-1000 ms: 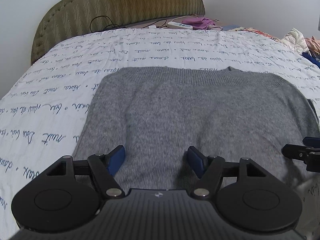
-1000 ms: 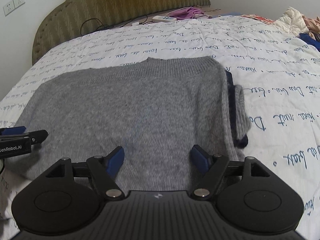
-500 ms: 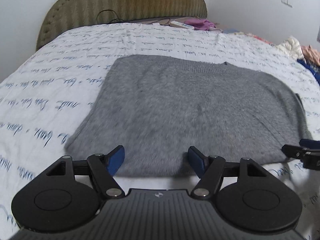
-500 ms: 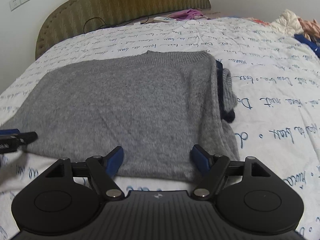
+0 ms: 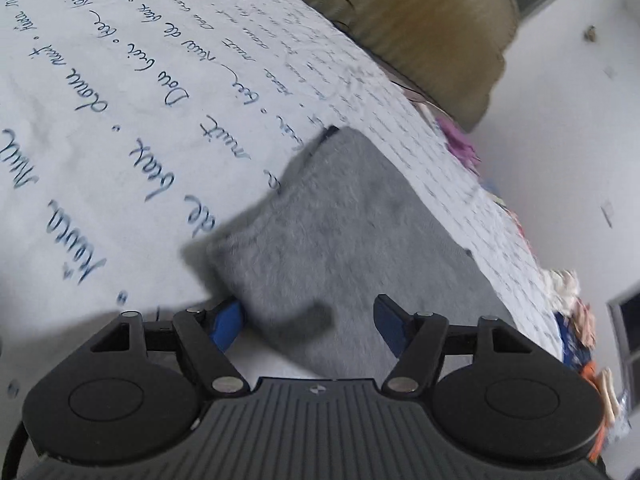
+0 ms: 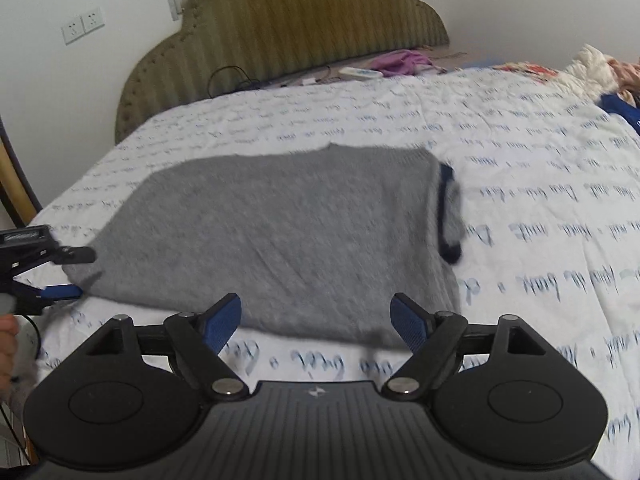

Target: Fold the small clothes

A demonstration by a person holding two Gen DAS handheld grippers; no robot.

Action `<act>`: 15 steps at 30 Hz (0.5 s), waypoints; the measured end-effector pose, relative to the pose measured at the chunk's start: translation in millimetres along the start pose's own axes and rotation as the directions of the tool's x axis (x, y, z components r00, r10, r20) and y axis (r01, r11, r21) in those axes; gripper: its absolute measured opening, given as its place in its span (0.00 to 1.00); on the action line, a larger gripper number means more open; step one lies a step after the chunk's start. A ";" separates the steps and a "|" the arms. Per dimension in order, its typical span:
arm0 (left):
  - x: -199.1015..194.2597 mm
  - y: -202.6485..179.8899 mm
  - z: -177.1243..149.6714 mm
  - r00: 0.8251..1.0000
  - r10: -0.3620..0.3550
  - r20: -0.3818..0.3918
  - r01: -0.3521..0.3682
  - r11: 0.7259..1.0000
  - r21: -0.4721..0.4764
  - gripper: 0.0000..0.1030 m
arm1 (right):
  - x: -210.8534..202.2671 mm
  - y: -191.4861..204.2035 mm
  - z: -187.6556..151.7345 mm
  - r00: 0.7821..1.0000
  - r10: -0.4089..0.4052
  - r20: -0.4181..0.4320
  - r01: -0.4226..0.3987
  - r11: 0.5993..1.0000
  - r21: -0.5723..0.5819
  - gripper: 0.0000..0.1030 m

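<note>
White bedding (image 6: 520,184) printed with blue script covered the bed, with an olive padded headboard (image 6: 288,36) behind it and loose clothes (image 6: 596,68) heaped at the far right. On this bedding lay the grey sweater (image 6: 280,236), partly folded into a rough rectangle, its dark-trimmed sleeve (image 6: 450,216) tucked along the right edge.

The left gripper (image 5: 308,320) sat at the sweater's near left corner, turned on its side, with its jaws closing; the corner lay between them, though the pads did not yet seem to pinch it. The right gripper (image 6: 316,320) hung just short of the near hem, its jaws opening and nothing between them.

The risk was probably an uneven pick: if the left jaws caught only the top layer, the fold would likely peel apart when lifted. The bedding could also bunch into the grip. And the tucked sleeve looked loose enough to slip out.
</note>
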State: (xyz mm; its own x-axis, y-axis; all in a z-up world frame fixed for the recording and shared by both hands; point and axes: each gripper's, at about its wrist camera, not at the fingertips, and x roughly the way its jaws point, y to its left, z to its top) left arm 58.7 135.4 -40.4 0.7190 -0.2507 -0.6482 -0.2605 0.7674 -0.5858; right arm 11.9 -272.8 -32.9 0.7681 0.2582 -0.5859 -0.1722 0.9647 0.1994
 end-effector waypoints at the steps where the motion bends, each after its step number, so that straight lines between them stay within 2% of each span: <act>1: 6.0 -1.0 3.3 1.000 0.017 -0.003 -0.017 1.000 -0.014 0.57 | 2.3 2.1 4.1 1.000 0.010 0.002 -0.010 1.000 -0.002 0.80; 2: 9.7 -1.2 5.4 0.999 0.033 0.001 -0.033 0.999 -0.022 0.45 | 4.7 3.5 6.9 1.000 0.020 0.002 -0.020 1.000 -0.003 0.80; 5: 18.0 -1.6 11.4 0.997 0.074 0.005 -0.074 0.997 -0.032 0.25 | 14.4 8.4 15.8 0.999 0.049 -0.009 -0.049 0.999 -0.005 0.80; 7: 21.0 -5.6 11.7 0.993 0.118 0.013 -0.118 0.993 0.013 0.13 | 22.3 9.5 23.4 0.996 0.082 -0.022 -0.082 0.997 0.002 0.80; 10: 18.5 -22.5 4.5 0.985 0.163 0.052 -0.167 0.980 0.106 0.05 | 36.9 11.4 41.2 0.988 0.146 -0.048 -0.144 0.989 0.032 0.80; 11: 15.9 -32.5 0.1 0.981 0.175 0.079 -0.186 0.969 0.162 0.05 | 43.0 12.9 48.3 0.983 0.176 -0.060 -0.173 0.984 0.044 0.80; 13: 10.0 -57.7 -12.5 0.977 0.154 0.148 -0.194 0.930 0.311 0.05 | 59.1 16.8 66.1 0.967 0.237 -0.092 -0.231 0.970 0.072 0.80; 15: 4.6 -84.4 -32.4 0.967 0.125 0.221 -0.220 0.850 0.478 0.05 | 77.8 25.6 87.4 0.952 0.275 -0.135 -0.266 0.961 0.079 0.80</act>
State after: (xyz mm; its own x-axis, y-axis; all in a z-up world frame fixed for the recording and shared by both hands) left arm 63.0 50.3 -9.7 0.8051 -0.0158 -0.5929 -0.0713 0.9898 -0.1232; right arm 121.1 -232.6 -4.7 0.6002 0.5182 -0.6092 -0.3210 0.8537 0.4100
